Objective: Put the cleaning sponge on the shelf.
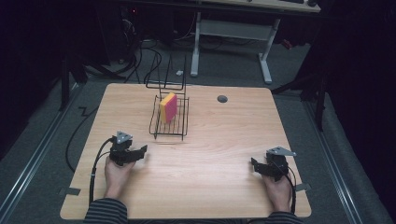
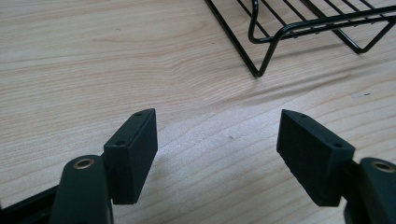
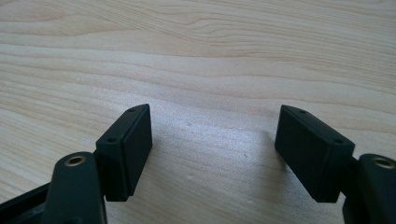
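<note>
1. On the wooden table (image 1: 210, 154), a black wire rack (image 1: 169, 122) stands a little past the middle, toward 12 o'clock from the person's hands.
2. Inside the rack, a sponge (image 1: 168, 107) with a yellow face and a pink face stands on edge, leaning against the wires at the rack's far end.
3. At about 7 o'clock from the rack, the left gripper (image 1: 140, 151) rests low over the table, its jaws wide apart with only bare wood between them; in the left gripper view the rack's near corner (image 2: 261, 60) lies just ahead at 1 o'clock.
4. At about 4 o'clock from the rack and well apart from it, the right gripper (image 1: 253, 164) sits near the table's right edge, jaws spread wide and gripping nothing.
</note>
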`<state>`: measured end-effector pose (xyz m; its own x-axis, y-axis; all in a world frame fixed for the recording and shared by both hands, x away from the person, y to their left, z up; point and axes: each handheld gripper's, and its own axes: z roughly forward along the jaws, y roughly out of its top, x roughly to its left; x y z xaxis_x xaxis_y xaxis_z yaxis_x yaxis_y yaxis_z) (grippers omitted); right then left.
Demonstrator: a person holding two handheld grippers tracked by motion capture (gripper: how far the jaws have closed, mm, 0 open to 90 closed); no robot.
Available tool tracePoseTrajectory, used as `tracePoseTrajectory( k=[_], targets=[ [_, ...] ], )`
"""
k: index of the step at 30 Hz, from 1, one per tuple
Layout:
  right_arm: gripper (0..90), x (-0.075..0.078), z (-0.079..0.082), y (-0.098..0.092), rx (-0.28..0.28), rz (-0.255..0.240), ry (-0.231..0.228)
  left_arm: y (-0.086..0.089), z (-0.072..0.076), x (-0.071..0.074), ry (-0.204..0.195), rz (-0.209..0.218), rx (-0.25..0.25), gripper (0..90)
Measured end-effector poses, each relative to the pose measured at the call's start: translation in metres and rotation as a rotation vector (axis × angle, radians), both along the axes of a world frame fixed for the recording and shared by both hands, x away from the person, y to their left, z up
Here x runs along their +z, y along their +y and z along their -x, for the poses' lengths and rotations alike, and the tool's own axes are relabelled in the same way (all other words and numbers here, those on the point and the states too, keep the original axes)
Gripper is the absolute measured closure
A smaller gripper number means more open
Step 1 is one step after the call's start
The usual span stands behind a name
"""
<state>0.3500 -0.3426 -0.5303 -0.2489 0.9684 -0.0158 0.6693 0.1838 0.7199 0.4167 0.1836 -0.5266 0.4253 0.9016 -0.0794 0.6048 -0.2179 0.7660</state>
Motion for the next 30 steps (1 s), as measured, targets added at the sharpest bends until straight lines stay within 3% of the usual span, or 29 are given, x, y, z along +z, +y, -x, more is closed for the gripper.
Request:
tracePoseTrajectory(
  k=[9,18,30],
  targets=[
    [27.7,0.0000,0.0000,0.0000,0.000,0.000,0.000,-0.0018,-0.0018,-0.0039,0.012,-0.015,0.002,29.6],
    [27.7,0.0000,0.0001,0.0000,0.000,0.000,0.000,-0.0091,-0.0023,-0.0098,0.007,-0.080,0.004,28.4],
    [27.6,0.0000,0.0000,-0.0002,0.004,0.003,-0.002,-0.0088,-0.0023,-0.0099,0.012,-0.076,-0.001,26.2]
  ],
)
